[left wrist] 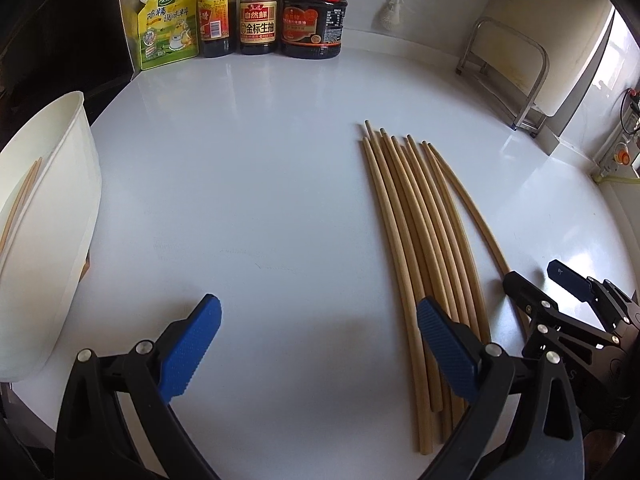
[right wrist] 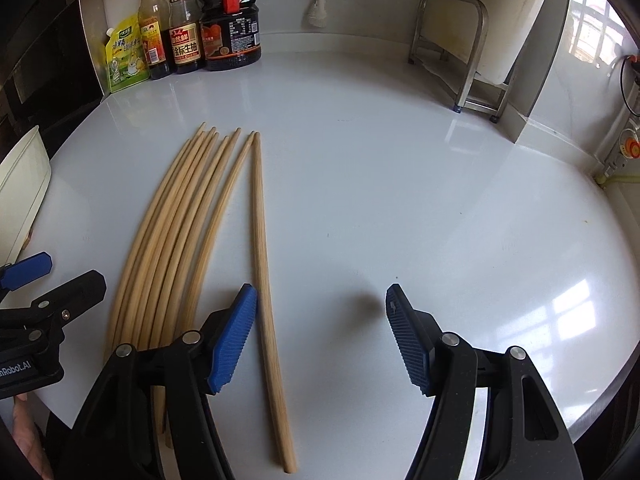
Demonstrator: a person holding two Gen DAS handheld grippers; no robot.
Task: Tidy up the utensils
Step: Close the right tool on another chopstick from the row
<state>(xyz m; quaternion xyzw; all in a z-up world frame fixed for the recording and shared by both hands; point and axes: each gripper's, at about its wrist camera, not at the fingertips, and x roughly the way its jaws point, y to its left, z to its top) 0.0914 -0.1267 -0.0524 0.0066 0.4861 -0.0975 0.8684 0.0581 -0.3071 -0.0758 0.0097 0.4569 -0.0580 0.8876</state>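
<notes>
Several wooden chopsticks (left wrist: 408, 220) lie side by side on the white counter, tips pointing away. My left gripper (left wrist: 318, 312) is open over bare counter just left of them, its right pad over the nearest sticks. A white container (left wrist: 60, 220) at the far left holds a couple of chopsticks (left wrist: 24, 192). In the right wrist view the bundle (right wrist: 180, 220) sits to the left, and a single chopstick (right wrist: 264, 280) lies apart from it. My right gripper (right wrist: 320, 304) is open, with that single stick just inside its left pad (right wrist: 236, 336) and not pinched. The left gripper (right wrist: 56, 276) shows at the left edge.
A yellow seasoning pouch (left wrist: 168, 24) and three sauce bottles (left wrist: 258, 12) line the back wall. A metal rack (right wrist: 460, 52) holding a white board stands at the back right. The counter edge (right wrist: 600, 400) curves along the right side.
</notes>
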